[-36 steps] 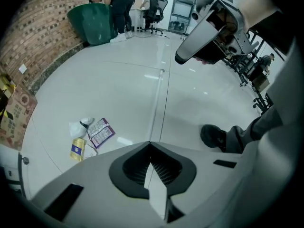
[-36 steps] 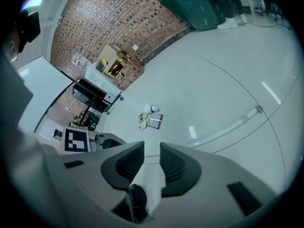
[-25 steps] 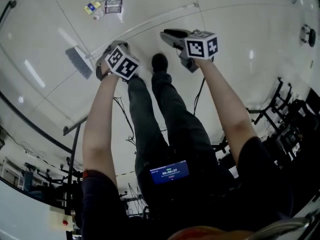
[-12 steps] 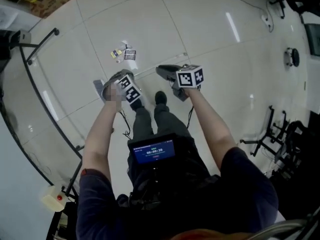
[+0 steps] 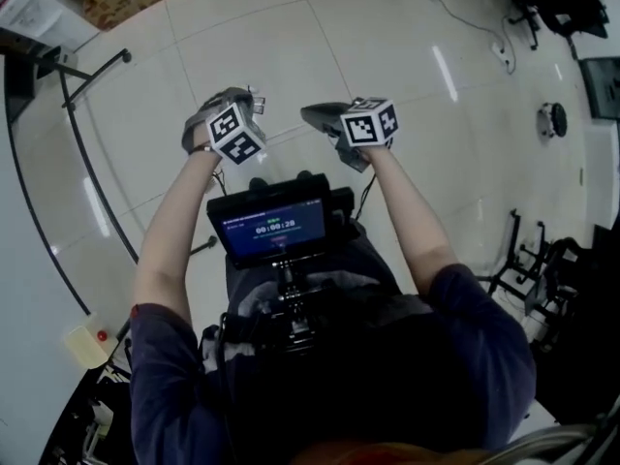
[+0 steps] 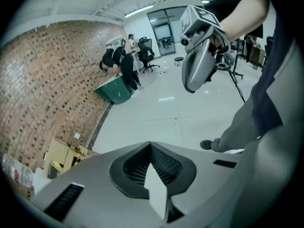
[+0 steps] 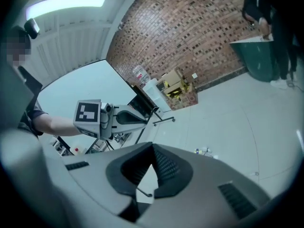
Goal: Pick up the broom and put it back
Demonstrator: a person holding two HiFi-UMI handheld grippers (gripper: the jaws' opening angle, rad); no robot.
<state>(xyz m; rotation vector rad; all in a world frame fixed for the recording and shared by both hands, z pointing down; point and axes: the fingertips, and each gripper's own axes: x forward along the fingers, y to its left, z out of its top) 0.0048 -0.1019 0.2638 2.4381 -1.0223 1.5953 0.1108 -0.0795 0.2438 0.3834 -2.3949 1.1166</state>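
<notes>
White floor (image 5: 291, 37) below, but the broom that lay there has gone from sight. My left claw (image 5: 215, 109) and right claw (image 5: 315, 116) rose, both pinched shut and empty. Maybe it's put back.

Big open lab-cum-office here: glossy white floor tiles (image 5: 291, 37), a long bare brick wall (image 6: 52, 80), a swivel office chair (image 6: 145, 56) by glass doors (image 6: 164, 30), cardboard boxes (image 7: 173, 83), black equipment stands (image 5: 515, 260) along the edge.
</notes>
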